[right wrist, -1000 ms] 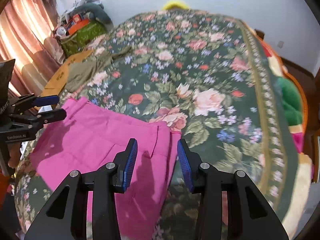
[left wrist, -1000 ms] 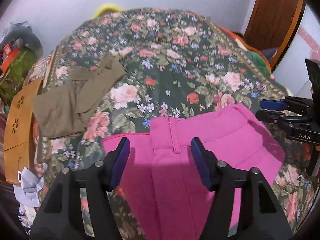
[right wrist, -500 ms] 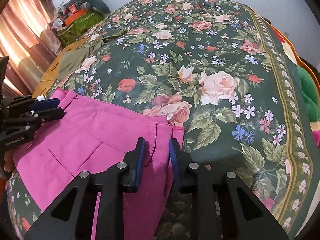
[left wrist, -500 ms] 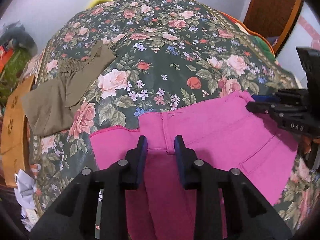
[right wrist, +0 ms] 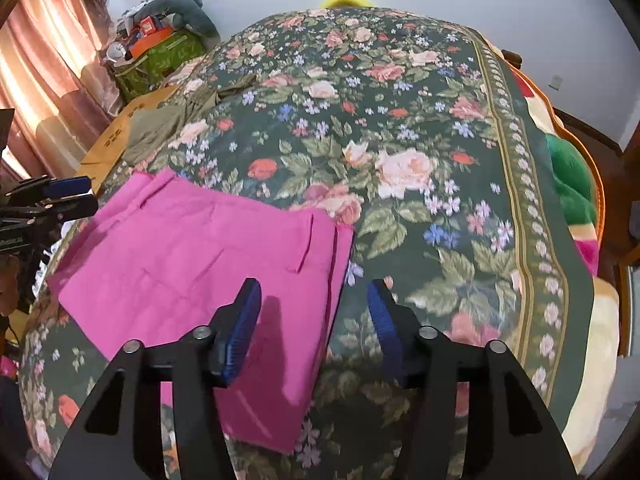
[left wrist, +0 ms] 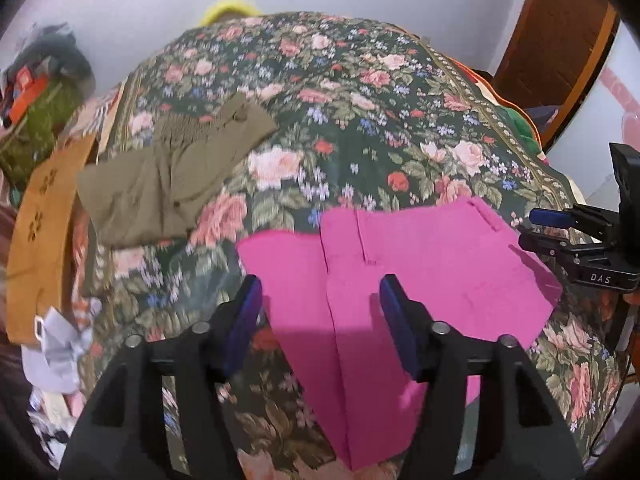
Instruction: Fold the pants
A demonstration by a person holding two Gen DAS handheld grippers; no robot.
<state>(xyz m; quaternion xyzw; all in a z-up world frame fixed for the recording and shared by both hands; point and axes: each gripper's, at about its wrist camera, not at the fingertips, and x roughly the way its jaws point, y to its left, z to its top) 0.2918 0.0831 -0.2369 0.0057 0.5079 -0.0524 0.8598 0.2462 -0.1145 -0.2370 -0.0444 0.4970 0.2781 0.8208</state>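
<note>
Pink pants [left wrist: 400, 272] lie folded flat on the floral bedspread [left wrist: 340, 112], waistband toward the far side. My left gripper [left wrist: 320, 300] is open and empty, hovering just above the pants near their left part. In the right wrist view the pink pants [right wrist: 192, 256] lie at lower left. My right gripper [right wrist: 314, 308] is open and empty above the pants' right edge. Each gripper shows in the other's view, the right one [left wrist: 540, 226] and the left one [right wrist: 76, 196], both beside the pants.
Olive-green folded pants [left wrist: 168, 176] lie at the bed's far left. A tan cardboard piece [left wrist: 40, 232] and crumpled cloth [left wrist: 60, 344] sit off the left edge. A green bag with clutter [right wrist: 160, 56] and curtains [right wrist: 48, 80] stand left; a wooden door [left wrist: 560, 28] is at right.
Both grippers were nearly shut at the pants' waistband half a second ago; both have now opened wide and pulled back a little. The pants lie flat on the bed.
</note>
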